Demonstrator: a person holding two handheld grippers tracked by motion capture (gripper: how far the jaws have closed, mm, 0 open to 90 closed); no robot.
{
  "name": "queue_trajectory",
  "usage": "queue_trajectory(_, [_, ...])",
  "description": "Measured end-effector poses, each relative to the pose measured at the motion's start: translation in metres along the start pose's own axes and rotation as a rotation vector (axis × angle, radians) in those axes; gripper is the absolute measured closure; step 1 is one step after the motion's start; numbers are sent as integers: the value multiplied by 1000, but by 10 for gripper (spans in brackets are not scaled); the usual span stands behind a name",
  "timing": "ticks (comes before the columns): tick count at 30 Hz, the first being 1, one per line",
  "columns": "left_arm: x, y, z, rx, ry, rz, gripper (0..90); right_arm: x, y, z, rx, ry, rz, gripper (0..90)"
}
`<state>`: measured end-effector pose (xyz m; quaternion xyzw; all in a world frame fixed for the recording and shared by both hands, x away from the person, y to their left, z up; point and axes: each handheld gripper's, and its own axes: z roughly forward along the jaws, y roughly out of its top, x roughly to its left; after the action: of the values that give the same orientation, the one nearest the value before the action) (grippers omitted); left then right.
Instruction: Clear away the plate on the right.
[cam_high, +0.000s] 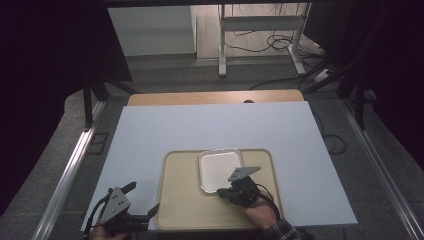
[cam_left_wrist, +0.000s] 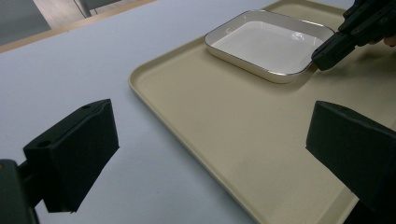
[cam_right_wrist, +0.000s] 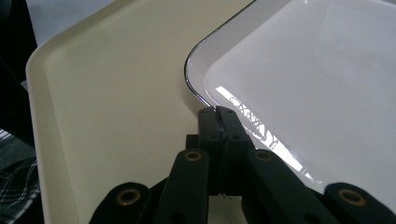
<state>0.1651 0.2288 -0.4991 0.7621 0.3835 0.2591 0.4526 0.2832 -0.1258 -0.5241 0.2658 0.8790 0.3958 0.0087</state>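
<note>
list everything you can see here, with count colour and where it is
shallow white rectangular dish with a thin silver rim: 1, white, on the tray's far middle part
beige plastic serving tray: 1, beige, on the board's near edge
pale blue-grey flat board: 1, covering the table
wooden table edge: 1, light brown, beyond the board
white metal desk frame: 1, on the floor behind
black cables: several, on the floor
left tool: 1, black, open, at the tray's near left corner
right tool: 1, black, shut on the dish's near rim
</note>
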Motion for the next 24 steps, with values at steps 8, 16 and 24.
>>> queue_trajectory(8, [0,0,0,2,0,4,18,-4,2,2,-13,-6,9,898])
queue_trajectory(16, [-1,0,0,1,0,7,18,-2,2,1,-13,-12,12,871])
queue_trajectory(24, [0,0,0,-1,-1,3,18,0,4,-5,-33,-2,18,806])
